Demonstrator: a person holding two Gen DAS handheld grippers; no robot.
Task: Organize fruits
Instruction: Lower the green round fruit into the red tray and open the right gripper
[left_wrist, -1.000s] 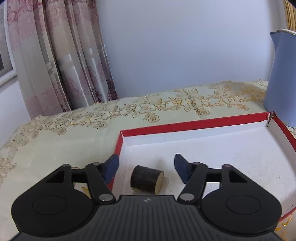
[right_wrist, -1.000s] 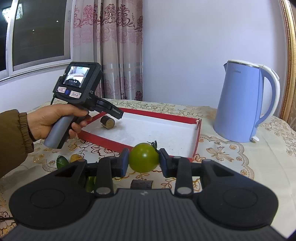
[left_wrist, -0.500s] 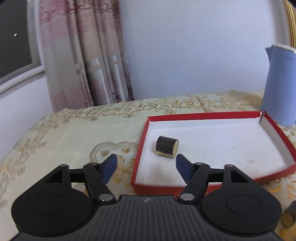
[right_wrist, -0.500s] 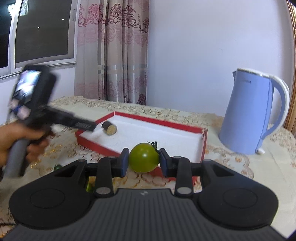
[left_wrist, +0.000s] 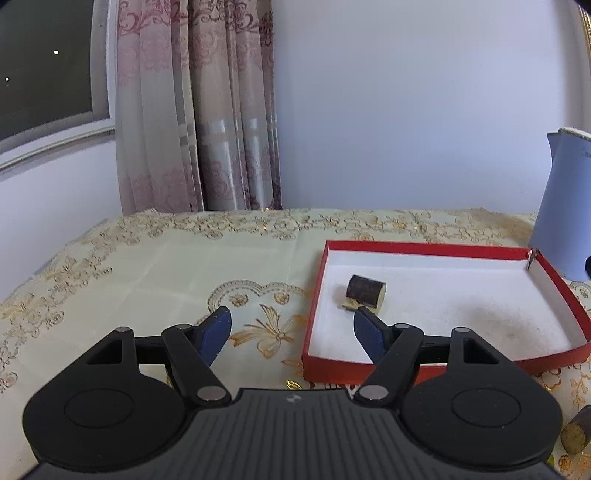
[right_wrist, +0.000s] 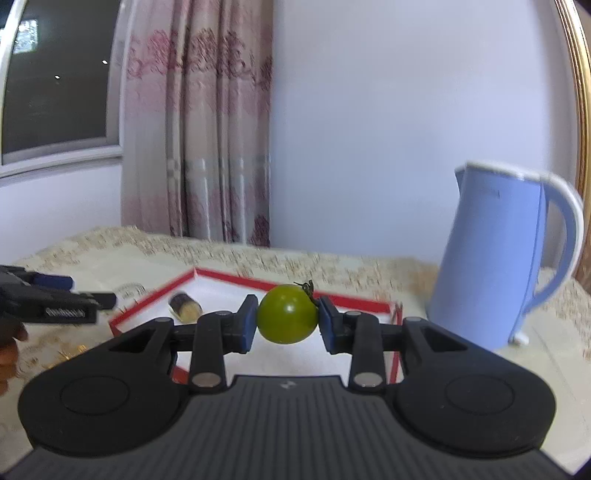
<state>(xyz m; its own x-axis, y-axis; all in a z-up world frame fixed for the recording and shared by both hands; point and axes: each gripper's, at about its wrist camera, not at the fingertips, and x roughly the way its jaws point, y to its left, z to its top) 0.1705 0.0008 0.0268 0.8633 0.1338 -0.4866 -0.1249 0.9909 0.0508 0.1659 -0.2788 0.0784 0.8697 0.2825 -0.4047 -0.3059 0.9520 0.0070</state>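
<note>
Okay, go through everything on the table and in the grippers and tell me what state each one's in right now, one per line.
Left gripper: open, nothing between its fingers.
Right gripper: shut on the green tomato.
Green tomato: held off the table, stem on.
Red tray: on the tablecloth, one piece inside.
Dark cut piece: lying on its side in the tray.
Second dark piece: on the tablecloth, outside the tray.
Blue kettle: upright, lid closed.

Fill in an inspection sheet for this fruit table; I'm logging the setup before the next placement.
Surface: tablecloth, floral-embroidered.
Job's things: red tray holds one dark cut piece; green tomato in the right gripper; another dark piece outside tray.
Clutter: blue kettle beside tray.
Grippers: left gripper open, empty; right shut on tomato.
Cables: nothing seen.
Surroundings: curtain, window, plain wall.
</note>
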